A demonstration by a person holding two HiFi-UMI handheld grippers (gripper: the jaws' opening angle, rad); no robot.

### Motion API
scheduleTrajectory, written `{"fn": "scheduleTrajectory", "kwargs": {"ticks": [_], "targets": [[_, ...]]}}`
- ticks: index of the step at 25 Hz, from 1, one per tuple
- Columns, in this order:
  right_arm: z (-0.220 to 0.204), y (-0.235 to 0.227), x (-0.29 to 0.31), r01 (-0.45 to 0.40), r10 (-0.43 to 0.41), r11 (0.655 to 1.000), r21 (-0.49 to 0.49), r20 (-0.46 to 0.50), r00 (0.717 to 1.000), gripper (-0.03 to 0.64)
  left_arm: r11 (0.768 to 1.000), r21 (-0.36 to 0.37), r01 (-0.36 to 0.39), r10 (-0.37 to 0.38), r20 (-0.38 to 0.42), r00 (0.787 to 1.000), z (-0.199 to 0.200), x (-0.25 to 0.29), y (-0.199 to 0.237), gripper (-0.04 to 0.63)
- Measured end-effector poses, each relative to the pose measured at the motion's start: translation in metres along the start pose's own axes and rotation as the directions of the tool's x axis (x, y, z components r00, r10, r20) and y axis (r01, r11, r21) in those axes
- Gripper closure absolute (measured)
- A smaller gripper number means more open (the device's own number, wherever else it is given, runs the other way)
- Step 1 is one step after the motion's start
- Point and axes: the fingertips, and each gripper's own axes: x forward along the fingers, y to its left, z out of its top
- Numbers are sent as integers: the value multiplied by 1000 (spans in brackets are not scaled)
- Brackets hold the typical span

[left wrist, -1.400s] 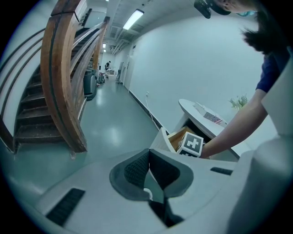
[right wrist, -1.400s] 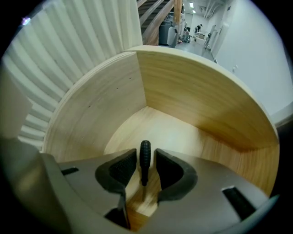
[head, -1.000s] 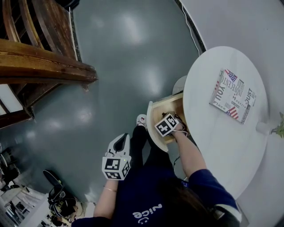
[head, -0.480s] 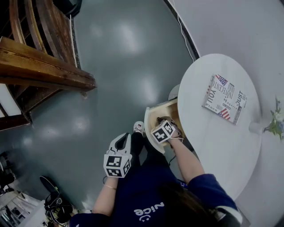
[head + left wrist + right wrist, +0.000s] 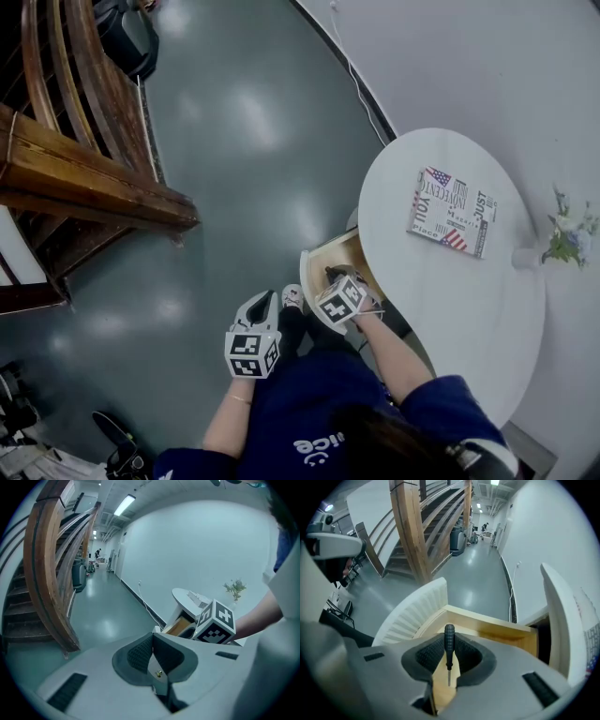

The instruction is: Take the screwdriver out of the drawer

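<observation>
Black ribbed screwdriver (image 5: pixel 449 638) in right gripper (image 5: pixel 449 645) jaws.

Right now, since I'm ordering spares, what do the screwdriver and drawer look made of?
Screwdriver: dull black grooved handle, probably plastic or rubber; thin grey shaft, likely metal. Drawer: pale tan walls, unpainted-looking wood; white fluted front, material unclear.

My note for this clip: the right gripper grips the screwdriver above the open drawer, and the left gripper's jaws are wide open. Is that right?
Not quite. The left gripper has its jaws together with nothing between them, as the left gripper view shows. The rest stands: the right gripper grips the screwdriver above the open drawer.
</observation>
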Motion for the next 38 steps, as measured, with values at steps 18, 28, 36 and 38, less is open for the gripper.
{"fn": "scheduleTrajectory", "kwargs": {"ticks": [18,28,36,38], "targets": [[18,-28,-124,35,-206,887,461,326,922,541,977,135,167,-176,64,982,50,19,-57,591],[13,-77,-213,175,-481,797,578,434,762,541,945,259,200,-248,167,954,98,16,-104,591],[-22,-98,-259,239,-659,663,709,403,635,541,924,333,187,-286,279,917,141,10,-130,591],[-29,-100,-264,241,-675,648,723,397,622,541,918,347,191,-296,282,912,143,11,-135,591]]}}
